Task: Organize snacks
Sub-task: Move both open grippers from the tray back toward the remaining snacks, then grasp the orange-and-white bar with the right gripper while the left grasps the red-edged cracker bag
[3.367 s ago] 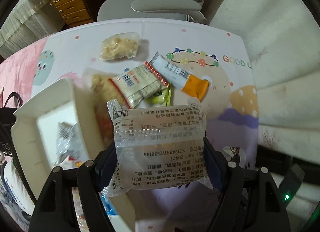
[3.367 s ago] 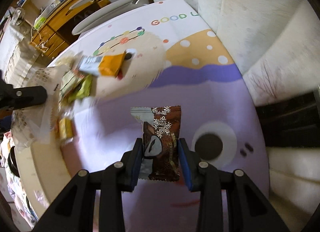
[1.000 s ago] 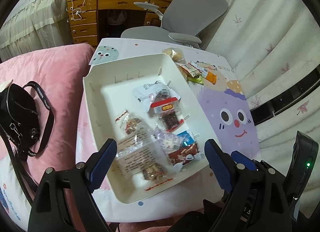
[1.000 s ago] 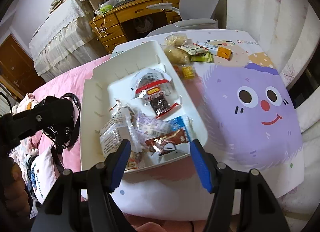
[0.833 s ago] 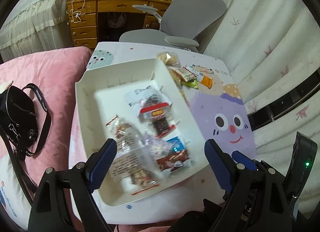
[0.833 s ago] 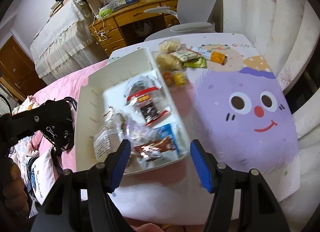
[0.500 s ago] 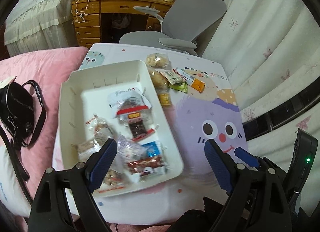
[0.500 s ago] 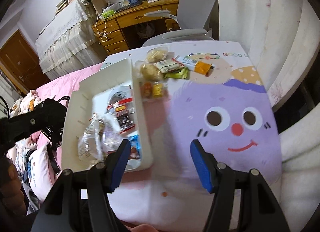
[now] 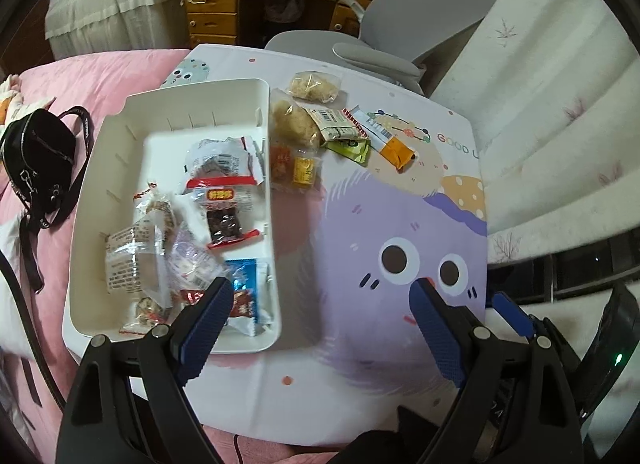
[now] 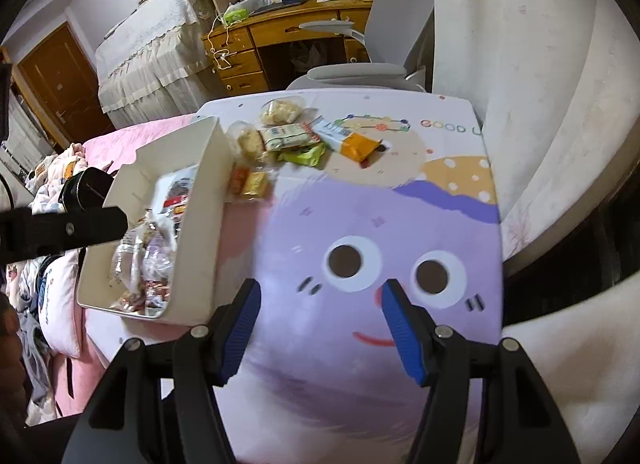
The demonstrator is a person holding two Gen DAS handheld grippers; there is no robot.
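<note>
Both grippers are empty: left gripper (image 9: 322,300) gaping wide, right gripper (image 10: 320,306) with its jaws just eased further apart. Loose snacks (image 9: 340,131) cluster on the table (image 9: 360,223) just beside the white bin (image 9: 172,111). Best approach: pick one packet at the cluster's edge, jaws straddling it squarely.

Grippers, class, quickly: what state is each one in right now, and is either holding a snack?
Left gripper: open, holding nothing.
Right gripper: open, holding nothing; jaws just widened slightly.
</note>
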